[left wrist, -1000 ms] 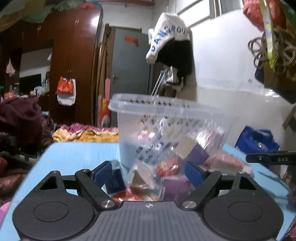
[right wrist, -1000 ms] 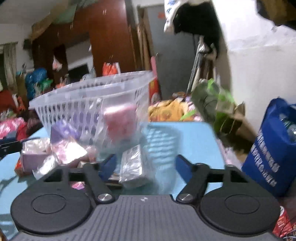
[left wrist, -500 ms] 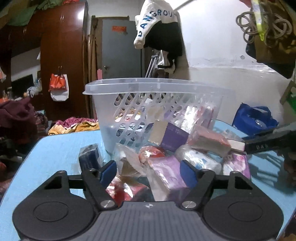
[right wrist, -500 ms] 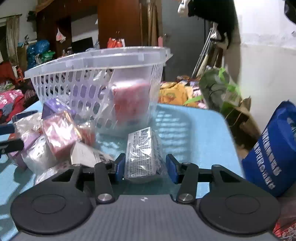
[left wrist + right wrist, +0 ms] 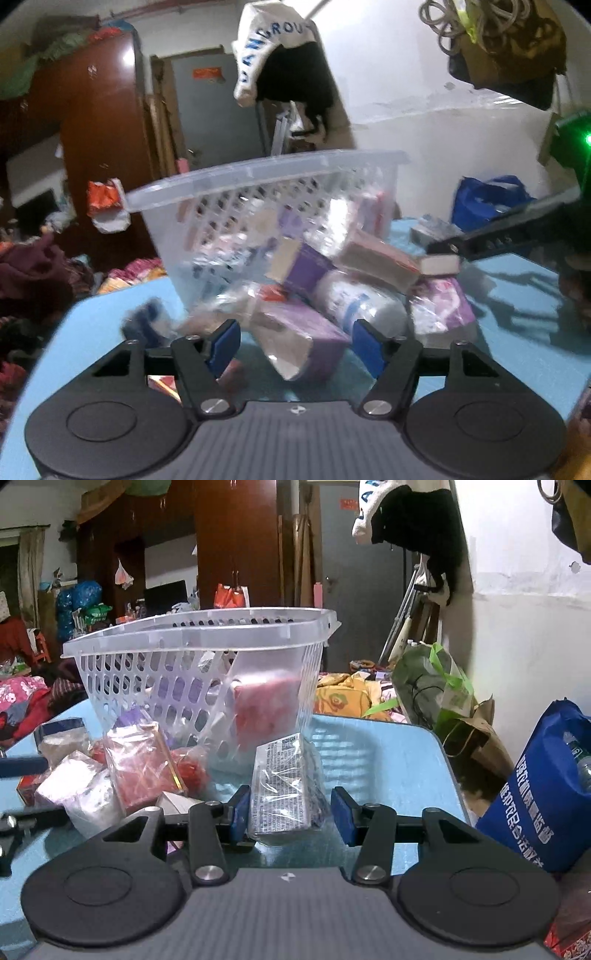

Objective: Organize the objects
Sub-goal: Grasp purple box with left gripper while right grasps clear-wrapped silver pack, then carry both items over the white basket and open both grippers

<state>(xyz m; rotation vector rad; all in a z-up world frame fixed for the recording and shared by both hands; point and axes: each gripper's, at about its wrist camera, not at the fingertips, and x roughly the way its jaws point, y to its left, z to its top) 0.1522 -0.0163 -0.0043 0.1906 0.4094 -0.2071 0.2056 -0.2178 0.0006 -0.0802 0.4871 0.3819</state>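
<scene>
While the left wrist view is motion-blurred, the change from half a second ago reads clearly enough: the left gripper point(image 5: 295, 345) has shifted rightward along the pile, so that a purple wrapped box point(image 5: 301, 338) now lies between its blue pads point(image 5: 223, 345), where a red packet and a clear-wrapped item sat before. Jaws wide apart; neither pad touches the box. Nothing held.

Right gripper point(image 5: 291, 814): half a second ago the pads looked pressed against the film-wrapped printed packet point(image 5: 282, 788). Now the left pad point(image 5: 240, 814) sits at or against the wrap, while the right pad point(image 5: 341, 816) stands clear of it, with blue table point(image 5: 388, 760) showing in the gap. Jaws partly open; packet between them, resting on the table, not clamped. Cannot tell whether this is a release or a re-seat.

The translucent perforated basket point(image 5: 199, 631) stands ahead of both tongs, beyond the pile, with a pink-red box point(image 5: 266, 709) and other wrapped items already inside. Loose packets lie heaped ahead-left of the right tongs, against the basket wall.

Judgement: sorting into the basket is part done. Both tongs are lined up on a next item, neither grasp is secured; the slick film on the packet may slip unless the pads close squarely.
</scene>
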